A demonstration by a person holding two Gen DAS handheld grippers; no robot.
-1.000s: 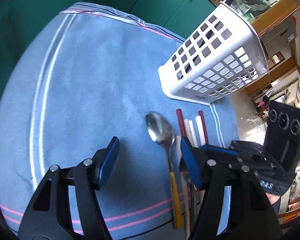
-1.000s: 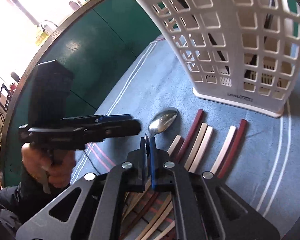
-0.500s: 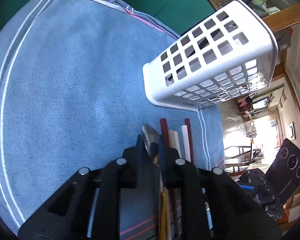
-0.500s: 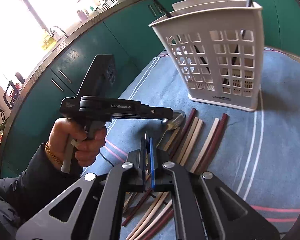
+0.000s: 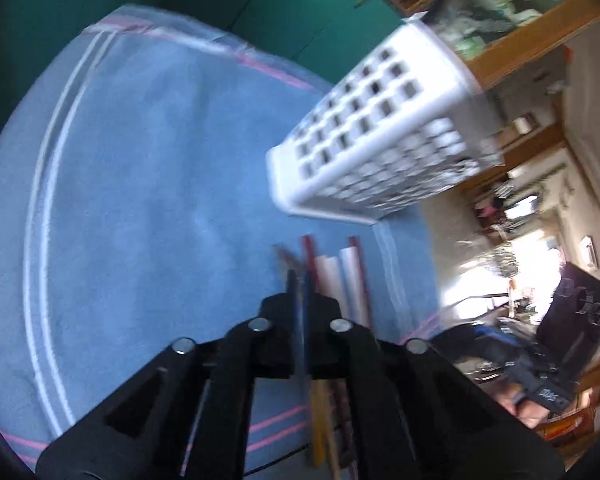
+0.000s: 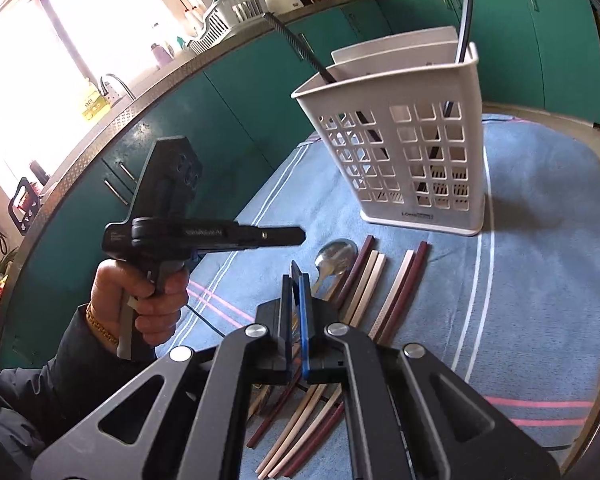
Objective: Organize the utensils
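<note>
While the left-wrist view is smeared by blur, the left gripper (image 5: 298, 280) is seen with its jaws drawn down to a narrow slit, and the spoon (image 5: 284, 256) appears to be pinched between the pads near its neck, the bowl poking out just past the tips. From the right-wrist view the spoon's bowl (image 6: 336, 254) is found low over the blue towel (image 6: 540, 240), just beside the nearest dark chopstick in the row of chopsticks (image 6: 364, 280). The right gripper (image 6: 296, 280) is held above that row with its pads pressed flat together and nothing between them. The white basket (image 6: 412, 160) is standing upright further back on the towel, apart from the chopsticks, with two dark utensil handles (image 6: 300, 52) already poking out of its top. Now for the danger: a spoon gripped so far forward is left with its long handle trailing under the gripper, so a swing or a slide in the pads is to be feared as it is lifted. The neighbouring chopstick could be dragged or flicked if the bowl is not raised clear first. The basket looks light, and it could be tipped if its rim is struck on the way in. With both grippers so near, a knock between them is also possible.
</note>
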